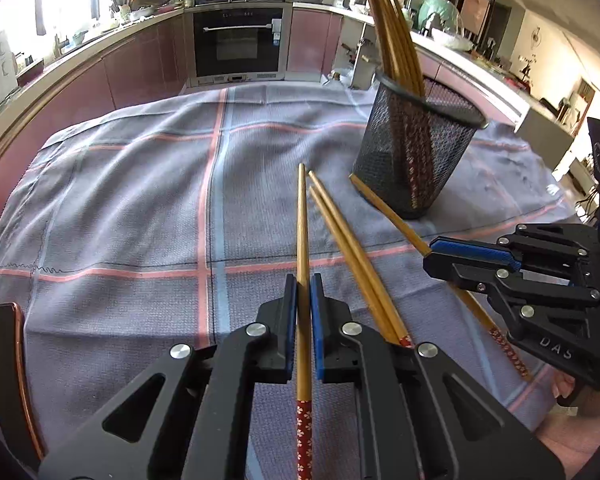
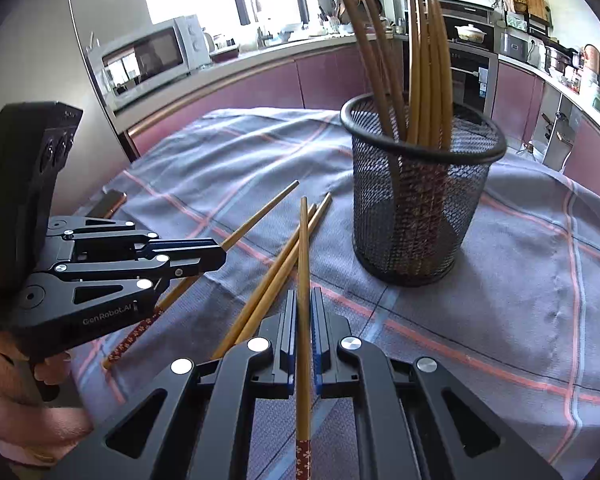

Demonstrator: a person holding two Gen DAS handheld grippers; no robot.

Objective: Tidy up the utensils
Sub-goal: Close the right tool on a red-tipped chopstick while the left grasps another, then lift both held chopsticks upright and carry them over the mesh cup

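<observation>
Bamboo is getting clamped on both sides! Left gripper (image 1: 303,292), at six o'clock in its view, is closing its fingers tight on one chopstick (image 1: 302,240); two loose chopsticks (image 1: 348,248) are lying just beside it on the desk cloth (image 1: 120,200). Right gripper (image 2: 303,304) is pinching another chopstick (image 2: 303,248), with the mesh holder (image 2: 416,200) waiting at one o'clock. Light, stiff, smooth sticks are probably slipping easily, so a mid-shaft grip is looking sensible.

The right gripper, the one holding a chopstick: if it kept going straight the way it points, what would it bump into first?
Probably the tablecloth. The right gripper is shut on one chopstick and tilts downward, so that tip would likely touch cloth just left of the mesh holder. Depth is hard to judge; it might graze the holder.
</observation>
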